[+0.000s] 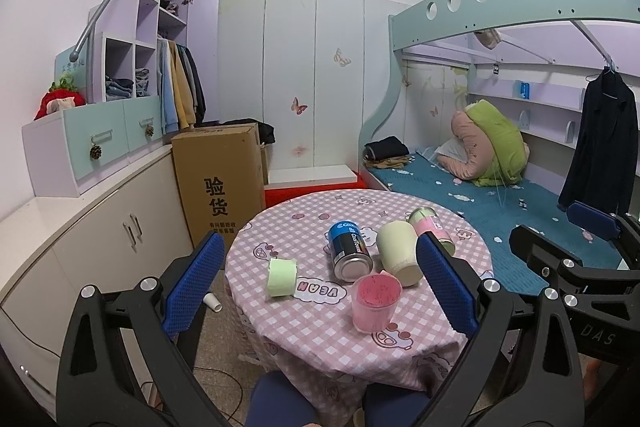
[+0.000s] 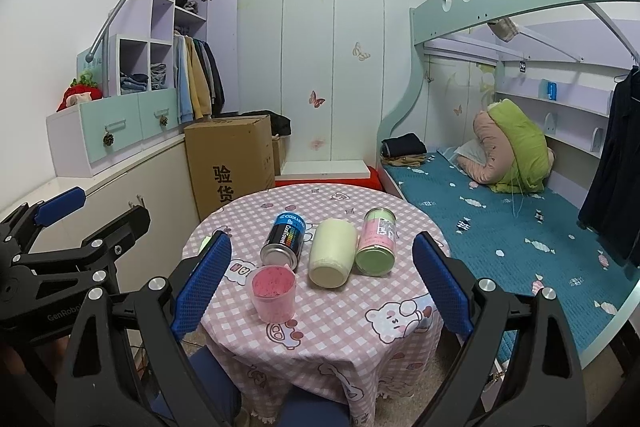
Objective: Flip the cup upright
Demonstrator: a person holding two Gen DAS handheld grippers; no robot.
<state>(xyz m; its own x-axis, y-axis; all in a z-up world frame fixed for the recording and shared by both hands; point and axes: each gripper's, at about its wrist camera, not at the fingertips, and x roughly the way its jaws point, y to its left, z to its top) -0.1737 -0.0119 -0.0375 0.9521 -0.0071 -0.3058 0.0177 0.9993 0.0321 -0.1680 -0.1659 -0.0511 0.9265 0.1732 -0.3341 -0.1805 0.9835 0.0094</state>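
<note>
Here, the pink cup (image 2: 273, 293) stands upside down at frame centre on the checked tablecloth (image 2: 340, 339); left gripper (image 1: 320, 283) and right gripper (image 2: 322, 283) both gape wide, holding nothing.

The left hand-held gripper (image 1: 316, 283) is hovering with its blue fingers spread wide above the checked surface (image 1: 320, 339). Between them, a pink cup (image 1: 375, 302) is standing at six o'clock; a cream cup (image 1: 398, 251) is lying on its side toward one o'clock, beside a blue can (image 1: 349, 250).
</note>
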